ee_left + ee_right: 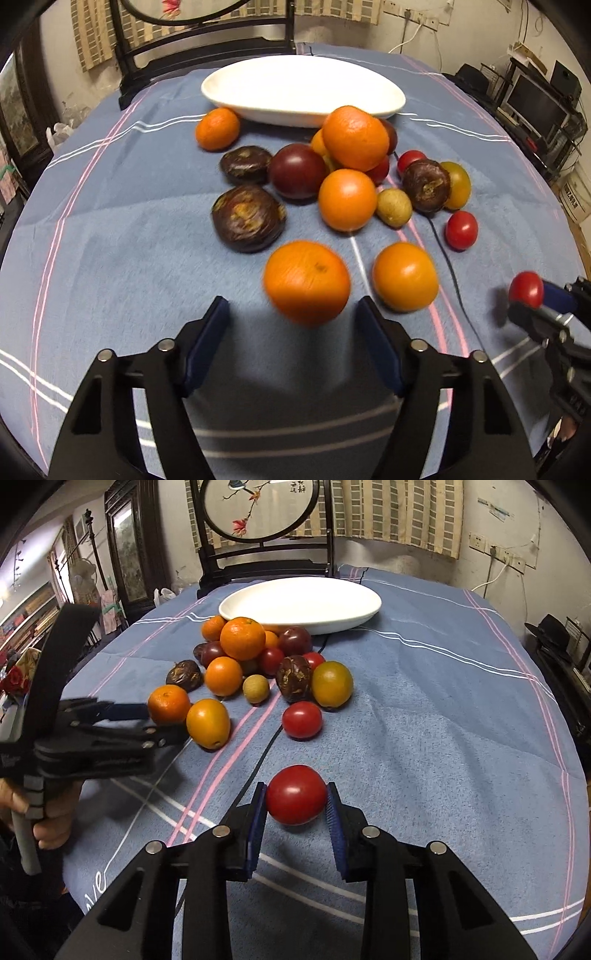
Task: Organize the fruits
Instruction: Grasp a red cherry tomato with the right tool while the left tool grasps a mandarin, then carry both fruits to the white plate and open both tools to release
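2 tools work over a tabletop point(424, 716) covered with a blue striped cloth. The right tool point(296, 805) is clamped on a red tomato point(296, 794), its blue pads pressing both sides of the fruit just above the cloth. From the left wrist view, this same tomato point(526, 289) shows at the far right, pinched at the tool's tip.

The left tool point(291, 325) stands with its jaws partly apart around an orange point(307, 282); a gap shows between each pad and the fruit, so nothing is gripped. That orange is blurred. Just beside it on the right lies a smooth orange-yellow fruit point(405, 276).

Farther back, the remaining fruit is heaped together: more oranges, dark purple plums, wrinkled brown fruits, a small tan fruit point(394, 206), a yellow-green fruit point(331, 683) and several red tomatoes. A second loose tomato point(301, 720) sits apart from the heap. Behind the heap rests a white dish point(303, 107), with nothing visible inside it. A thin black cable point(448, 258) runs across the cloth.
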Demonstrator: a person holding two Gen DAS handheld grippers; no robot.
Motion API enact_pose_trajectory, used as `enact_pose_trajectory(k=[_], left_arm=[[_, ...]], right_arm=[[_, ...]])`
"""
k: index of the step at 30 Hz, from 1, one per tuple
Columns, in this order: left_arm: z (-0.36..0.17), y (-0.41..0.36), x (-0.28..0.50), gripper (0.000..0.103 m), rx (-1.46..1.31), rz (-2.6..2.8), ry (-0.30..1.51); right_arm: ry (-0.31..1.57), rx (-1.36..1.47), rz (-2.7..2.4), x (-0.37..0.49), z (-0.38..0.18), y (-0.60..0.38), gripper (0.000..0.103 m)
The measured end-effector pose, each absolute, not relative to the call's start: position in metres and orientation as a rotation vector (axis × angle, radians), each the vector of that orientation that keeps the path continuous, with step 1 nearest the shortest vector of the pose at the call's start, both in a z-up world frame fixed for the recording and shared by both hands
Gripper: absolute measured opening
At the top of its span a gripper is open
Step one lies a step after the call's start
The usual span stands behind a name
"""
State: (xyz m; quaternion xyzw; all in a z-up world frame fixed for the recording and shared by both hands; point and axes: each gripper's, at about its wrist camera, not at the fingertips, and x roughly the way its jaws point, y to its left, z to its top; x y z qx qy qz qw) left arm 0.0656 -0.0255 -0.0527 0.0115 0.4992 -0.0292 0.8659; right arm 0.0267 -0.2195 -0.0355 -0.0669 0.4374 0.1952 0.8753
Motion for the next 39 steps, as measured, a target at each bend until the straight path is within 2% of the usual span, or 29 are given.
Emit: enact_pose_trajectory(k=[1, 2, 3, 4, 11, 16, 23, 26, 32, 39], left_arm=[[-0.053, -0.028, 0.069, 0.064, 0.027, -0.067, 1.046], [-0.052, -0.029, 0.07, 0.056, 0.027, -0.075, 1.046], [-0.051, -0.031, 0.071, 0.044, 0.032, -0.086, 1.046], [-0.05, -0.032, 0.072, 0.041, 0.043, -0.086, 1.044], [-0.041, -0.02, 0.062, 0.04, 0.057, -0.098, 1.018], [-0.003, -0.006, 0.067, 0.04, 0.064, -0.111, 0.929], [0.04, -0.001, 0.15, 0.041, 0.069, -0.073, 0.87], [0.036, 0.003, 0.194, 0.041, 0.025, -0.063, 0.915], [0.005, -0.002, 0.254, 0.041, 0.041, -0.038, 0.985], [-0.029, -0.007, 0.281, 0.041, 0.068, -0.015, 1.043]], right_arm=[[0.915, -0.144, 0.41, 0.027, -0.036, -0.218, 0.032], [0.917, -0.146, 0.412, 0.026, -0.037, -0.218, 0.032], [0.918, -0.149, 0.414, 0.026, -0.037, -0.217, 0.032], [0.918, -0.151, 0.416, 0.026, -0.037, -0.217, 0.032], [0.895, -0.152, 0.448, 0.031, -0.024, -0.213, 0.032], [0.824, -0.163, 0.46, 0.053, 0.009, -0.206, 0.032], [0.72, -0.184, 0.489, 0.126, 0.049, -0.174, 0.032], [0.737, -0.165, 0.465, 0.171, 0.042, -0.164, 0.032], [0.893, -0.159, 0.411, 0.239, -0.001, -0.152, 0.032], [0.964, -0.183, 0.407, 0.257, -0.032, -0.137, 0.033]])
